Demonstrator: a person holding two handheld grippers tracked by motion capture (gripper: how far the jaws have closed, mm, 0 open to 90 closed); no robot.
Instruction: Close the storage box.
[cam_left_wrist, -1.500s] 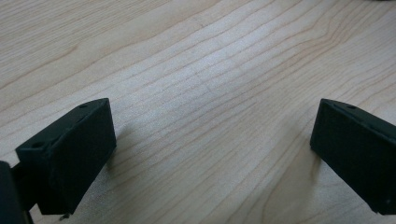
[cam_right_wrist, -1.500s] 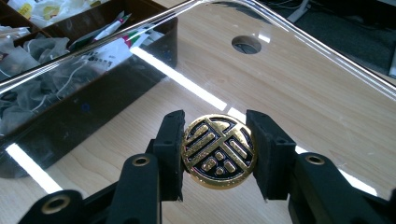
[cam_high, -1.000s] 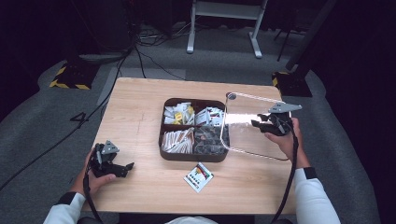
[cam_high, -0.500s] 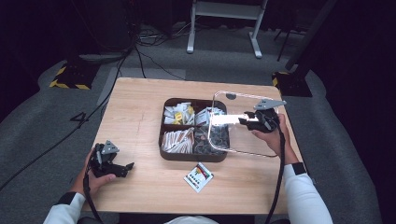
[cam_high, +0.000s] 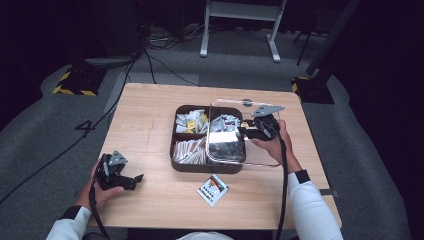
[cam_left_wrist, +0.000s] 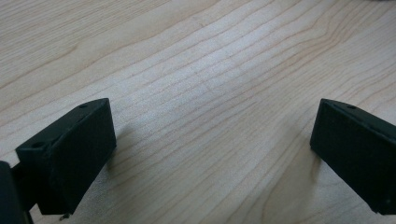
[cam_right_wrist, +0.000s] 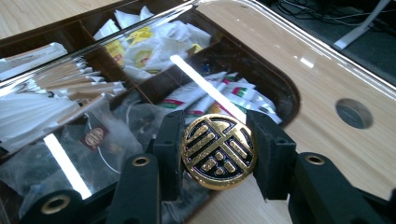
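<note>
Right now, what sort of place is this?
Probably a studio or lab set up for recording: a lone wooden table on grey carpet, loose cables across the floor, and a metal stand behind.

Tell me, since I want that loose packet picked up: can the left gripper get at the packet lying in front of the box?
Probably yes. The left gripper rests open on the table, and bare wood lies between it and the packet. The right gripper is busy holding the clear lid by its gold knob.

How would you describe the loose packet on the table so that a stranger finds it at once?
Start at the brown tray in the middle of the table. Just in front of it, toward the person, one small white packet with red and dark print lies flat on the bare wood. All other packets lie inside the tray.
</note>
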